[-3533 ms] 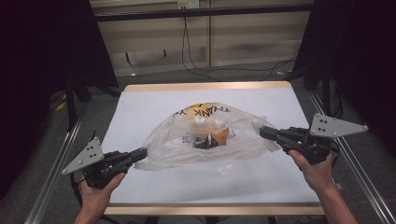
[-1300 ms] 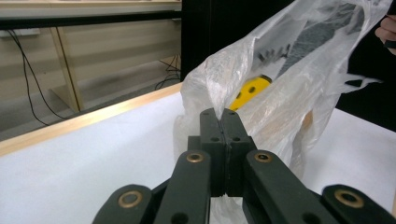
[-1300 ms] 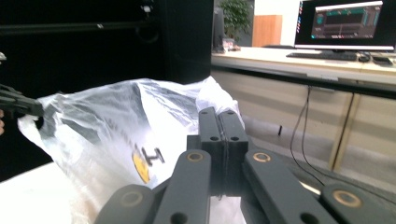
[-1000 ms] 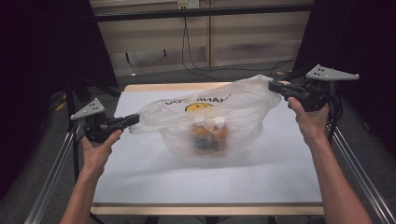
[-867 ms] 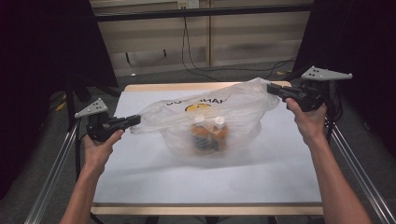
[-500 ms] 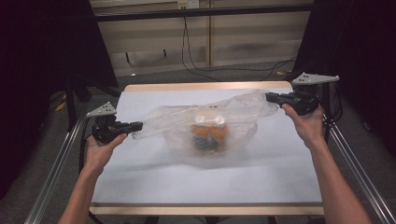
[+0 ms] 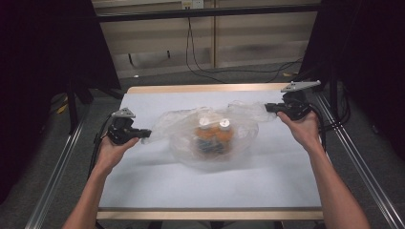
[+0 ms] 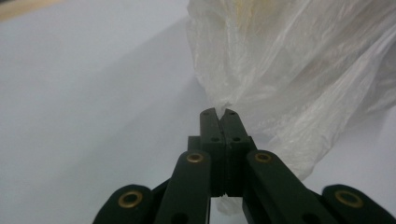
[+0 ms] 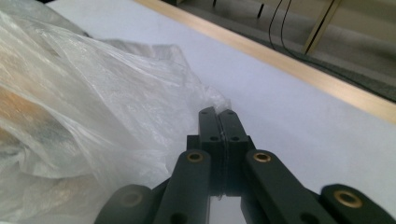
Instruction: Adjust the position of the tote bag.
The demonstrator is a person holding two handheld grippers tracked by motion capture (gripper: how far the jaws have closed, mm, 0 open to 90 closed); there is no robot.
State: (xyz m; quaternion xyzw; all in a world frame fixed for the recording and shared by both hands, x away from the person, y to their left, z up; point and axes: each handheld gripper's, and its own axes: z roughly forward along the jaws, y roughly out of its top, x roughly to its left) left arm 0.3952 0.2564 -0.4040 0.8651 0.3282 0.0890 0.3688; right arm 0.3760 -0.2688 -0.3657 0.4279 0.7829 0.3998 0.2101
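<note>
A clear plastic bag [image 7: 210,131] lies slumped on the white table [image 7: 205,186], with two orange bottles with white caps [image 7: 214,134] standing inside it. My left gripper [image 7: 146,134] is shut on the bag's left edge [image 8: 219,100], low over the table. At the right, my right gripper [image 7: 267,108] is shut on the bag's right edge [image 9: 212,100]. In the left gripper view the film [image 8: 299,70] bunches up just beyond the closed jaws. The right gripper view has the film [image 9: 88,112] spreading to the left of the closed jaws.
The table has a wooden far edge [image 7: 205,88] and metal rails along both sides [image 7: 57,171]. Cables [image 7: 205,62] trail over the floor beyond it. Dark curtains stand at left and right. Bare white surface lies in front of the bag.
Both grippers have come down and moved apart with the bag's edges still pinched. The bag, stretched high a second ago, now sags flat onto the table around the bottles.
</note>
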